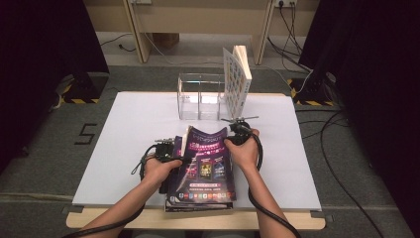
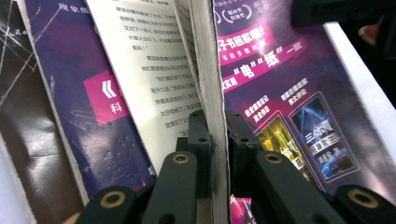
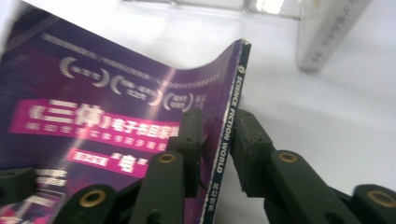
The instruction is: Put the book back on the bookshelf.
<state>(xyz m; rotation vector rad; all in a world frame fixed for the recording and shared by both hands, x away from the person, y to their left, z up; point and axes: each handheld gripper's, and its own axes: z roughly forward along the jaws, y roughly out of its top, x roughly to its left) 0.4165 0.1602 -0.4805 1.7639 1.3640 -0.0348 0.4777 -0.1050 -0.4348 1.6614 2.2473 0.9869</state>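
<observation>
A purple magazine (image 1: 205,163) tops a small stack (image 1: 198,204) at the front middle of the white table (image 1: 124,148). My left gripper (image 1: 177,149) is at its left side, and in the left gripper view the gripper (image 2: 217,126) is shut on the edge of the magazine's page block (image 2: 208,70), with the cover (image 2: 280,93) lifted off to one side. My right gripper (image 1: 229,139) is at the magazine's far right corner. In the right gripper view the gripper (image 3: 218,135) has its pads on both sides of the spine (image 3: 229,121), and the cover (image 3: 107,102) bows upward.
A clear acrylic holder (image 1: 200,96) stands at the back middle of the table, with a white book (image 1: 236,79) upright at its right end; the book (image 3: 327,32) is also in the right gripper view. More magazines (image 2: 70,93) lie under the held one. Cables run on the floor at right.
</observation>
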